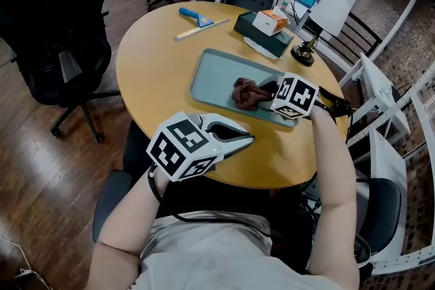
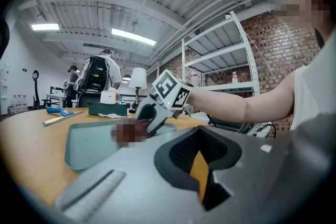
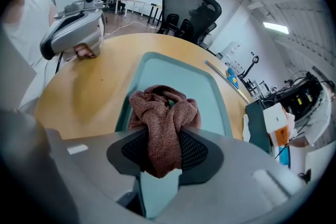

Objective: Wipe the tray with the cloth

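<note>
Cloth on tray
Right hand-held gripper clamps the cloth; left hand-held gripper, jaws together, at worktop's near edge.

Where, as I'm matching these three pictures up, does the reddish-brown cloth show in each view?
Head view: the cloth lies right of centre, on the teal tray, at the right gripper tips.
Left gripper view: left of centre, a blurred reddish patch under that gripper.
Right gripper view: centre, clamped between the jaws.
Shared landmark: the teal tray.
</note>
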